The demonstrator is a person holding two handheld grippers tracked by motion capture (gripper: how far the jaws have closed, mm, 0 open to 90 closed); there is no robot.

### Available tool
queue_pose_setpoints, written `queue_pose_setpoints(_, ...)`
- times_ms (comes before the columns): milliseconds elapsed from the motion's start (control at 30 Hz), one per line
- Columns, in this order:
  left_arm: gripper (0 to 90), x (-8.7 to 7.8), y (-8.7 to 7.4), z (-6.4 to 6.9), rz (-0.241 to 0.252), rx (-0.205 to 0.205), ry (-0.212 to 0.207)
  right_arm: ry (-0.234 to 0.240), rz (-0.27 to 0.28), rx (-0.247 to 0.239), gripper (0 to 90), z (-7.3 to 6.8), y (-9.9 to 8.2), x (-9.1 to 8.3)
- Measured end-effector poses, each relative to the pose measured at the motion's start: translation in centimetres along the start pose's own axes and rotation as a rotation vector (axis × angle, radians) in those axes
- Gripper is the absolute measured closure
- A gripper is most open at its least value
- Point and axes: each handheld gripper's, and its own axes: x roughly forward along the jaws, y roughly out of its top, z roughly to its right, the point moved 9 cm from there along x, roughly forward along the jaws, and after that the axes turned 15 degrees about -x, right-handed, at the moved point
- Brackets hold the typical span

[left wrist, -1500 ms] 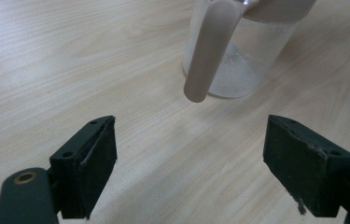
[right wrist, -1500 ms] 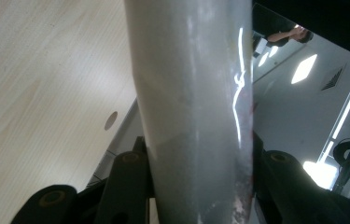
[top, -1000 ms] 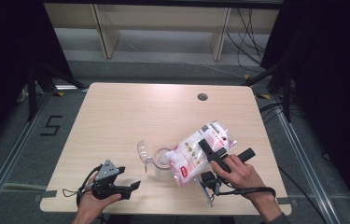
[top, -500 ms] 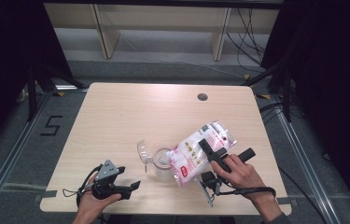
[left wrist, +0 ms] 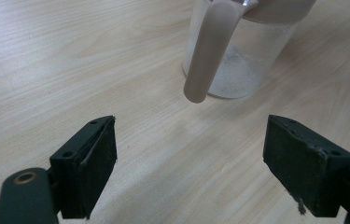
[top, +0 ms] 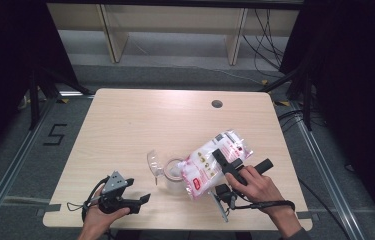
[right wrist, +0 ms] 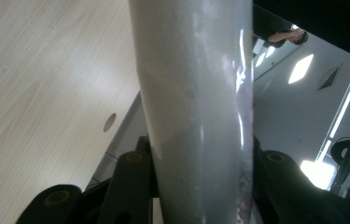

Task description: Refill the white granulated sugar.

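A white bag with pink print (top: 206, 165) is held tilted, its lower end over the mouth of a clear plastic jug (top: 167, 172) at the table's front middle. My right gripper (top: 242, 161) is shut on the bag's upper part. In the right gripper view the bag (right wrist: 196, 107) stands pressed between the two black jaws of the right gripper (right wrist: 196, 186). My left gripper (top: 137, 191) rests open near the front left edge, pointing at the jug. In the left gripper view the jug (left wrist: 242, 60) shows its handle (left wrist: 207, 56) and white grains at its bottom, ahead of the left gripper (left wrist: 191, 128).
The wooden table (top: 150, 120) has a round cable hole (top: 217, 104) at its back right. Shelving and cables lie on the floor beyond the far edge. Metal floor rails run along both sides.
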Motion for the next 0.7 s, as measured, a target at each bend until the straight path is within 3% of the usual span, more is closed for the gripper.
queue_pose_setpoints(67, 17.1, 0.00, -0.01, -0.01, -0.002, -0.001, 0.000, -0.006, 0.012, -0.042, 68.1, 0.23, -0.04, 0.08)
queue_pose_setpoints(700, 17.1, -0.02, -0.01, -0.03, -0.003, -0.004, 0.002, -0.015, 0.010, -0.028, 68.6, 0.18, -0.12, 0.06)
